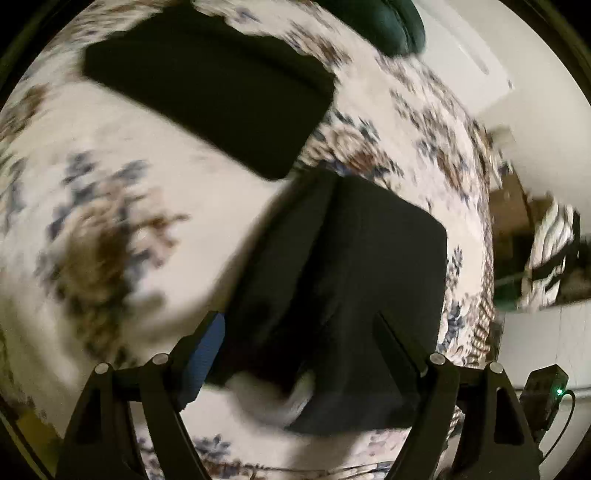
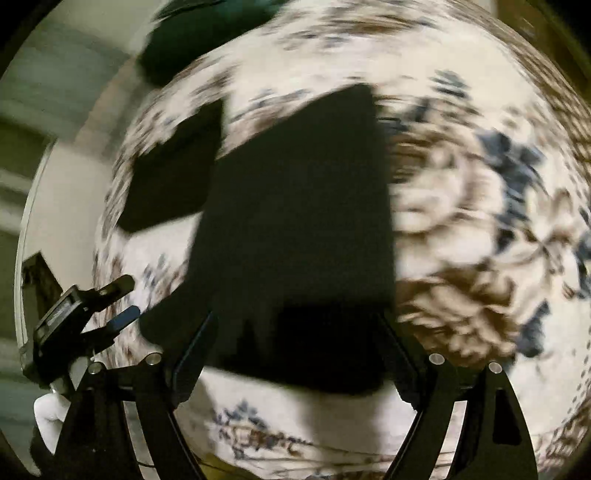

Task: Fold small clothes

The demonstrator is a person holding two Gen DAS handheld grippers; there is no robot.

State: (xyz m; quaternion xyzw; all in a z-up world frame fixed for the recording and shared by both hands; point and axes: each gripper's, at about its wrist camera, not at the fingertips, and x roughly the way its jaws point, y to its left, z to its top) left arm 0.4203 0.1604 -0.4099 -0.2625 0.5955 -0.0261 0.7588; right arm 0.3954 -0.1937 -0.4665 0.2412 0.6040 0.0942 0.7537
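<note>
A black garment (image 1: 351, 288) lies on a floral cloth, partly folded with a fold line down its middle; it also shows in the right wrist view (image 2: 303, 236). My left gripper (image 1: 299, 328) is open, its fingers standing wide on either side of the garment's near edge. My right gripper (image 2: 295, 325) is open too, with its fingers spread over the garment's near end. The left gripper shows in the right wrist view (image 2: 118, 299) at the lower left, jaws apart. Both views are motion-blurred.
A second black folded piece (image 1: 210, 92) lies farther back on the floral cloth (image 1: 110, 206); it also shows in the right wrist view (image 2: 173, 170). A dark green object (image 1: 388, 22) sits at the far edge. The surface's edge runs along the right in the left wrist view.
</note>
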